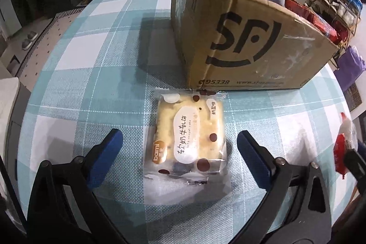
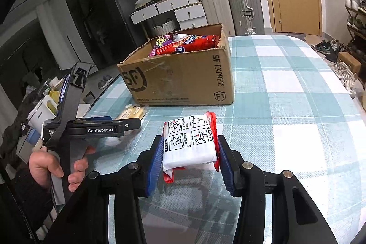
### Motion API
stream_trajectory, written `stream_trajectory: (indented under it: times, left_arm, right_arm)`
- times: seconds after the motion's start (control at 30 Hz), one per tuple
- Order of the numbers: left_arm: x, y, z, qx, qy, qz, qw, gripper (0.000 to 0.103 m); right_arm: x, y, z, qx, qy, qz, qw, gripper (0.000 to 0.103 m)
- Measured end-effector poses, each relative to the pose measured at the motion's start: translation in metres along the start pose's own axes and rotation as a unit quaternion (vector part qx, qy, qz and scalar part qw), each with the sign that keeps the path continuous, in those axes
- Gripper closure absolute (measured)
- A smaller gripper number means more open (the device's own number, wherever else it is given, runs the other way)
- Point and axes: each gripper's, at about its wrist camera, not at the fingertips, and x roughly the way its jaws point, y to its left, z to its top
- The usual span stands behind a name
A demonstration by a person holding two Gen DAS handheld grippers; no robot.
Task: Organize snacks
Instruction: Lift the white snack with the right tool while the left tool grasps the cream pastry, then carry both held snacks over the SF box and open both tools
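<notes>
The left gripper point(image 1: 179, 141) hangs wide apart around a cream cake packet point(image 1: 186, 133) lying flat just before the cardboard box point(image 1: 251, 42), likely for pickup. The right gripper point(image 2: 189, 152) clamps 1 red-and-white snack packet point(image 2: 191, 143) (held clear of the cloth), probably box-bound. Checked tablecloth point(image 2: 286, 95); suitcases point(image 2: 228, 6) behind.

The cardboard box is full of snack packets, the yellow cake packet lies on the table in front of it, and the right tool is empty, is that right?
Not quite. The right tool is not empty: the right wrist view shows it shut on a red and white snack packet. The rest holds: the cardboard box holds snack packets and the yellow cake packet lies before it on the table.
</notes>
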Motion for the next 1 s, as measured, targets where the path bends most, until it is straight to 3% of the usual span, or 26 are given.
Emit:
stream_trajectory:
  times: [0.03,0.07,0.13,0.17,0.27,1.0]
  left_arm:
    - [0.000,0.000,0.000,0.005,0.002,0.000,1.0000,0.016]
    - [-0.001,-0.001,-0.001,0.009,0.000,0.003,1.0000,0.020]
    - [-0.005,-0.002,-0.001,0.024,-0.003,-0.010,0.9996,0.046]
    - [-0.007,-0.002,-0.001,0.030,-0.003,-0.016,0.9994,0.048]
    - [-0.010,0.001,-0.004,0.032,-0.001,-0.039,0.9987,0.048]
    - [-0.080,0.017,-0.028,0.009,-0.045,-0.066,0.9968,0.048]
  right_arm:
    - [0.000,0.000,0.000,0.000,0.000,0.001,1.000,0.057]
    - [0.000,-0.001,0.001,0.000,0.000,0.001,1.000,0.057]
    - [-0.002,-0.001,0.001,0.000,-0.002,0.001,1.000,0.057]
    - [-0.002,-0.001,0.000,-0.001,-0.002,0.001,1.000,0.057]
    - [-0.004,-0.001,0.000,0.001,-0.004,0.001,1.000,0.057]
    - [-0.029,0.024,0.007,-0.015,-0.029,0.014,0.999,0.057]
